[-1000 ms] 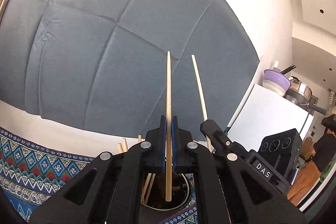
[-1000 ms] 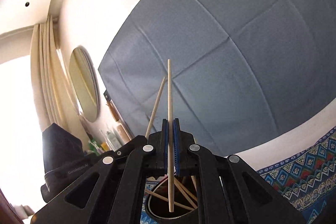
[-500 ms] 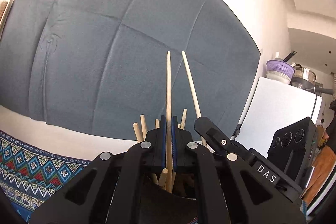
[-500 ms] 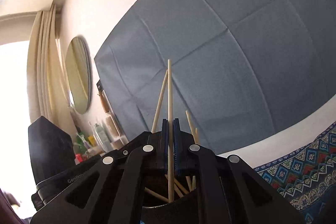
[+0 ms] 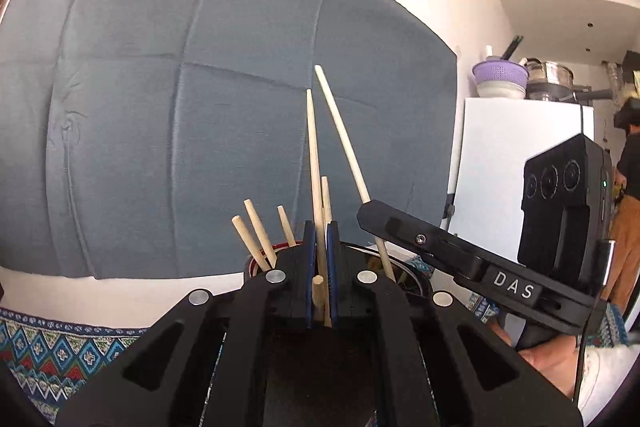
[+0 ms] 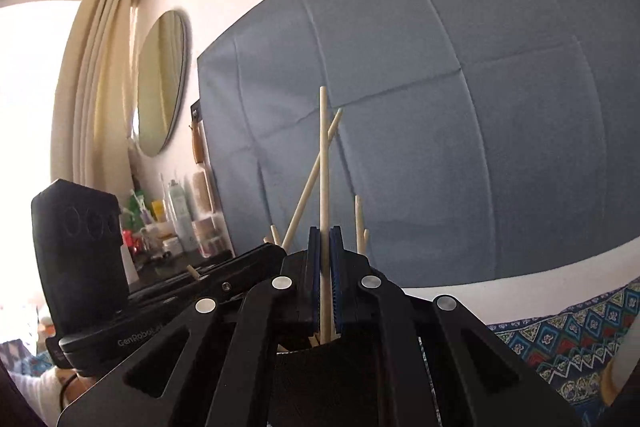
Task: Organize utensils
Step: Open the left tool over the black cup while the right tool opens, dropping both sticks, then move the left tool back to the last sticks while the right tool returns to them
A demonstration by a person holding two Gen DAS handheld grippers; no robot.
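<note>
Blue backdrop (image 5: 180,107) behind; left gripper (image 5: 318,267) and right gripper (image 6: 325,267) each pinching 1 chopstick (image 5: 314,163) over holder (image 5: 412,277); risk: snagging on standing sticks (image 5: 256,231), missing rim.

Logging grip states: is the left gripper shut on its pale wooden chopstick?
Shut. The left gripper's blue pads clamp the pale wooden chopstick, which stands upright between them.
</note>
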